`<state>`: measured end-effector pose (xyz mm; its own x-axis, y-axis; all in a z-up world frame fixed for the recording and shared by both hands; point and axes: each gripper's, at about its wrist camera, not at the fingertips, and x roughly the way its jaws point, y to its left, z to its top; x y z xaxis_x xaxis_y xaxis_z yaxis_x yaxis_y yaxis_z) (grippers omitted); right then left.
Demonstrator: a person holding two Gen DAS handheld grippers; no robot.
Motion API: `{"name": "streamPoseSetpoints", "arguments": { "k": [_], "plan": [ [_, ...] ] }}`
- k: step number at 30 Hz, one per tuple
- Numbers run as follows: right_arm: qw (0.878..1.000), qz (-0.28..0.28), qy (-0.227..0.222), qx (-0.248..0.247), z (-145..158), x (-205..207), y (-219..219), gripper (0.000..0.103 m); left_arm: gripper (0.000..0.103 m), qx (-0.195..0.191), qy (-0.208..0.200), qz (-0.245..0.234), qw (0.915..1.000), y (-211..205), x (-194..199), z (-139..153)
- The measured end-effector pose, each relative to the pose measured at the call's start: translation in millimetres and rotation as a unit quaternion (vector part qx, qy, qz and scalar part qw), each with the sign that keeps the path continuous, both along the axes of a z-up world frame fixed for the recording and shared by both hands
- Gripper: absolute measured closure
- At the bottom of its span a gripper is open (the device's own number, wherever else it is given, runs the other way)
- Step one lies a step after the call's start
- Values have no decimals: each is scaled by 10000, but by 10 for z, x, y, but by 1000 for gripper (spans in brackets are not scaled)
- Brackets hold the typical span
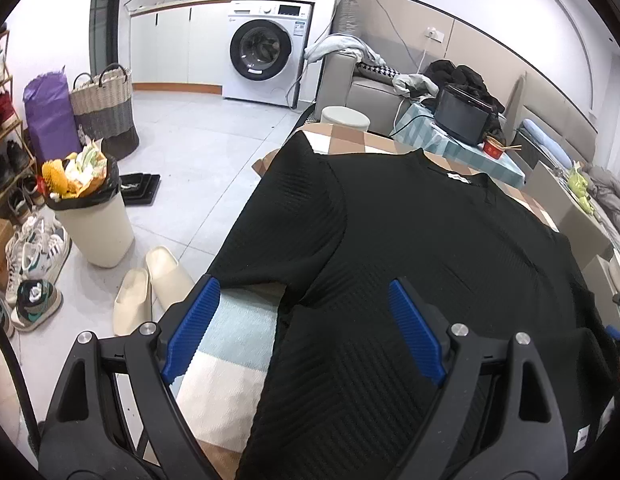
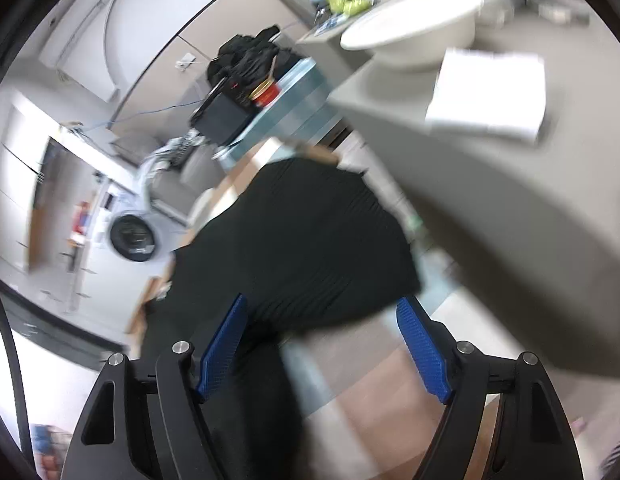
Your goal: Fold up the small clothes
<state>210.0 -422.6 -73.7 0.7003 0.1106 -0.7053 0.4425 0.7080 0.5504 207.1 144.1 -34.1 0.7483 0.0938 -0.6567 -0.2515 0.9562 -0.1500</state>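
Observation:
A black ribbed short-sleeved top lies spread flat on a checked tablecloth, collar at the far end. My left gripper is open and empty, hovering over the top's left armpit and sleeve. In the blurred right wrist view the same top shows. My right gripper is open and empty, above the edge of the top's right sleeve.
On the floor to the left stand a full bin, slippers, shoes and a woven basket. A washing machine is at the back. A side table with a black box stands beyond. A grey counter with a white basin rises right.

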Motion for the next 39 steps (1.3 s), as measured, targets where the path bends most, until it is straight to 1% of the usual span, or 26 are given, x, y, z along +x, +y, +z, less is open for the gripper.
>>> {"name": "streamPoseSetpoints", "arguments": {
  "k": [2, 4, 6, 8, 10, 13, 15, 16, 17, 18, 19, 21, 22, 25, 26, 27, 29, 31, 34, 36, 39],
  "plan": [
    [9998, 2, 143, -127, -36, 40, -36, 24, 18, 60, 3, -37, 10000, -97, 12, 9],
    [9989, 71, 379, -284, -110, 139, -82, 25, 18, 76, 23, -89, 9999, -156, 40, 1],
    [9967, 225, 577, -531, -184, 238, -89, 31, 18, 72, 68, -150, 9998, -194, 84, -35],
    [9938, 281, 700, -823, -224, 323, -91, 33, 18, 96, 112, -180, 9997, -219, 115, -65],
    [9905, 326, 912, -978, -275, 389, -103, 35, 18, 97, 145, -207, 9996, -271, 141, -78],
    [9838, 480, 1134, -1303, -372, 511, -81, 43, 18, 81, 181, -273, 9994, -325, 194, -105],
    [9829, 542, 1044, -1414, -367, 523, -76, 52, 18, 91, 180, -304, 9993, -354, 207, -101],
    [9815, 543, 984, -1553, -339, 527, -87, 67, 18, 93, 174, -321, 9993, -371, 212, -96],
    [9799, 515, 958, -1674, -319, 524, -91, 86, 18, 88, 163, -350, 9992, -391, 216, -96],
    [9790, 483, 946, -1738, -292, 521, -89, 92, 18, 84, 161, -365, 9992, -396, 217, -90],
    [9801, 483, 855, -1726, -252, 520, -114, 97, 18, 89, 155, -374, 9991, -403, 215, -89],
    [9798, 507, 696, -1804, -155, 540, -86, 97, 18, 88, 142, -379, 9991, -417, 220, -82],
    [9805, 535, 483, -1827, -58, 522, -66, 97, 18, 70, 132, -378, 9992, -413, 215, -78],
    [9812, 569, 77, -1842, 179, 475, -5, 97, 18, 33, 99, -397, 9992, -421, 199, -68],
    [9804, 573, 9, -1883, 255, 480, 15, 97, 18, 27, 88, -400, 9992, -404, 182, -58],
    [9798, 606, -180, -1896, 349, 483, 38, 97, 18, 10, 73, -413, 9991, -408, 177, -51],
    [9777, 658, -346, -1965, 495, 531, 98, 97, 18, -41, 40, -443, 9990, -399, 163, -31],
    [9758, 826, -588, -1938, 660, 613, 208, 97, 18, -66, 1, -465, 9989, -397, 141, -9],
    [9668, 1226, -895, -2057, 890, 785, 496, 97, 18, -129, -62, -486, 9987, -374, 86, 14],
    [9578, 1640, -1104, -2086, 1031, 907, 776, 97, 18, -160, -93, -477, 9987, -374, 63, 49],
    [9353, 2513, -1359, -2088, 1170, 1047, 1363, 98, 18, -199, -183, -488, 9984, -351, 4, 111]
  ]
}}
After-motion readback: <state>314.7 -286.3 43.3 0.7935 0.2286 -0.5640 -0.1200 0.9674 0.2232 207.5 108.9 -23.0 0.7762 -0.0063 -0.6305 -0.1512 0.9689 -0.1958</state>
